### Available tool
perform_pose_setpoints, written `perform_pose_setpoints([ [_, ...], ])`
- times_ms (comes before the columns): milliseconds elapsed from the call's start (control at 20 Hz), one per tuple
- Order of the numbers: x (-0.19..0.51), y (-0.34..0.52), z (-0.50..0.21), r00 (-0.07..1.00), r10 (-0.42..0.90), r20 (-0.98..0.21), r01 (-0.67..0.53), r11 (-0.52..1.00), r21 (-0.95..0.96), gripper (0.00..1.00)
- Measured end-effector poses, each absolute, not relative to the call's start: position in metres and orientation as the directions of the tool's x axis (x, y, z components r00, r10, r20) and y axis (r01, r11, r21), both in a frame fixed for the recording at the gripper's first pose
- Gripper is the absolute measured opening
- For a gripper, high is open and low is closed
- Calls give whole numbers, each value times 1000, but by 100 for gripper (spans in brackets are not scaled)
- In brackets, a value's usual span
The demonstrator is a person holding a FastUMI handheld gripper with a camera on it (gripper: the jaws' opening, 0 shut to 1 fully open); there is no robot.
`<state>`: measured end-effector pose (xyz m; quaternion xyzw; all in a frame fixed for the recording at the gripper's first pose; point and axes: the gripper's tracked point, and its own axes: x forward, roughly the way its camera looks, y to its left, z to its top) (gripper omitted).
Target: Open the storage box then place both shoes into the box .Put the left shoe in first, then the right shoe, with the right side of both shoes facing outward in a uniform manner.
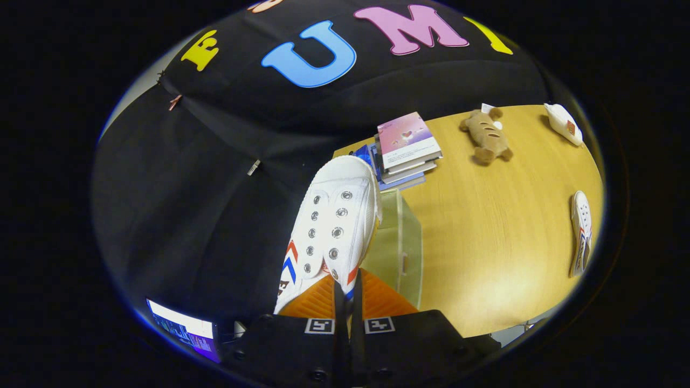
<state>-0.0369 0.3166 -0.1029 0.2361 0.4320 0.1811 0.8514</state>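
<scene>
Gripper view: gripper (347, 293) clenched on a white shoe (331, 226), held above the clear storage box (401, 245). Second shoe (581, 231) lies on the table (485, 242), well apart.

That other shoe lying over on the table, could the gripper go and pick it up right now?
Probably not yet: the fingers are shut on a white shoe. The other shoe lies unobstructed on the table.

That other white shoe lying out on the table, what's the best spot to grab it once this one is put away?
Probably its collar edge beside the opening, taken from above. The second shoe lies on the wooden table, so that thin wall fits narrow jaws. The gripper is shut on the held shoe much the same way.
</scene>
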Motion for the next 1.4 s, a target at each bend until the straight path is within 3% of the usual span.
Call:
perform_pose_setpoints([
  [800,-15,407,-229,366,422,-830,-104,904,414,5],
  [900,-16,414,-218,363,462,-809,-118,884,452,23],
  [1150,-2,389,-163,485,525,-699,-189,844,502,98],
  [1400,-10,300,-132,558,489,-670,-251,870,425,98],
])
